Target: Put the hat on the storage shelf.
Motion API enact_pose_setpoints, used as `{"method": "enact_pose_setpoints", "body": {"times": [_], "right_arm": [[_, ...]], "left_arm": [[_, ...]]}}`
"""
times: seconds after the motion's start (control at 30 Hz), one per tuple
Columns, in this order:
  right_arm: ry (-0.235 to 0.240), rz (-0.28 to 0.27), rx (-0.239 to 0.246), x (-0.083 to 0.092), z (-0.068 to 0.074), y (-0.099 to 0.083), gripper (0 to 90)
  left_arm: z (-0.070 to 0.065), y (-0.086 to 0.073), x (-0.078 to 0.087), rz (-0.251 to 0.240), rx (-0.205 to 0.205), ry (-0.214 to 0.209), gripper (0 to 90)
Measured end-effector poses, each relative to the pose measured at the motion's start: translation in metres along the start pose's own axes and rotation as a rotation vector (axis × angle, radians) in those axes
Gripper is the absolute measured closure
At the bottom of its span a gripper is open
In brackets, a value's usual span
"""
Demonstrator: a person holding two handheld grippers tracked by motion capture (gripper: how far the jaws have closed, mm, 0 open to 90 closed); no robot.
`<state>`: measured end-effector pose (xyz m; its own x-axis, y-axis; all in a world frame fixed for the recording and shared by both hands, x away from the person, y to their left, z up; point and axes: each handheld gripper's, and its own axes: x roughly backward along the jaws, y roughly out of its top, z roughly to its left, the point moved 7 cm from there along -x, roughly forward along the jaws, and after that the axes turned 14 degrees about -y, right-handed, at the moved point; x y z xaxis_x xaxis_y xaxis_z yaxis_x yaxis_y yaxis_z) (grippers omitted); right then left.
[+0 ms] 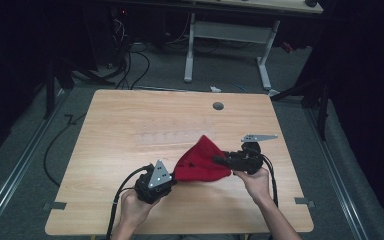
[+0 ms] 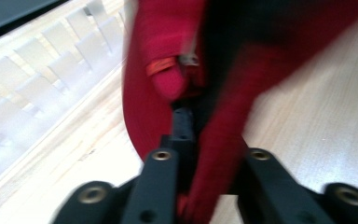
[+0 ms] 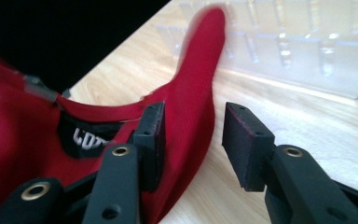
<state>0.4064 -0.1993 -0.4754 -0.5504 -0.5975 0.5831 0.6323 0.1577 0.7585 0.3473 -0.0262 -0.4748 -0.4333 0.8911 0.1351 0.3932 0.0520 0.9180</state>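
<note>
A soft red knit hat [image 1: 201, 161] lies on the pale wood-grain tabletop [image 1: 130, 125], stretched between the two grippers into a rough cone whose rounded tip points away from the person. Its fabric looks fine-ribbed and matte, with a darker lining at the opening.

The left gripper [image 1: 171, 179], matte black with a grey three-cornered plate on top, is clenched on the near-left edge of the hat. In the left gripper view [image 2: 186, 140] the jaws stand pinched together with red cloth bunched between and around them; just beyond the fingertips a small orange tag [image 2: 160, 66] is sewn to a folded part of the cloth.

The right gripper [image 1: 220, 160] lies level at the hat's right edge, pointing left into the cloth. In the right gripper view [image 3: 193, 135] its jaws stand apart, released: one flat, square black pad [image 3: 151, 135] rests against the red brim, the other stands clear over bare wood, with the hat's edge passing between them unpressed. To that gripper's left, inside the opening, sits a black woven label [image 3: 86, 137] with white stitched letters.

Beyond the hat's tip, a clear plastic rack [image 3: 303, 51] with upright dividers lies on the tabletop, glossy and nearly colourless.
</note>
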Motion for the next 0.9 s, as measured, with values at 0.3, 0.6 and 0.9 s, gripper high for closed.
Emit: {"method": "enact_pose_setpoints", "body": {"times": [0.3, 0.6, 0.9], "right_arm": [[-0.045, -0.070, -0.031, 0.015, -0.013, 0.006, 49.9], [-0.140, -0.190, -0.055, 0.037, -0.027, 0.014, 43.7], [-0.222, -0.090, 0.010, 0.013, -0.039, -0.022, 44.1]], "left_arm": [[-0.002, 0.003, 0.000, 0.010, -0.004, -0.013, 84.2], [0.008, 0.012, 0.010, -0.035, 0.047, 0.011, 84.5], [0.018, 0.023, 0.017, -0.091, 0.109, 0.016, 84.3]]}}
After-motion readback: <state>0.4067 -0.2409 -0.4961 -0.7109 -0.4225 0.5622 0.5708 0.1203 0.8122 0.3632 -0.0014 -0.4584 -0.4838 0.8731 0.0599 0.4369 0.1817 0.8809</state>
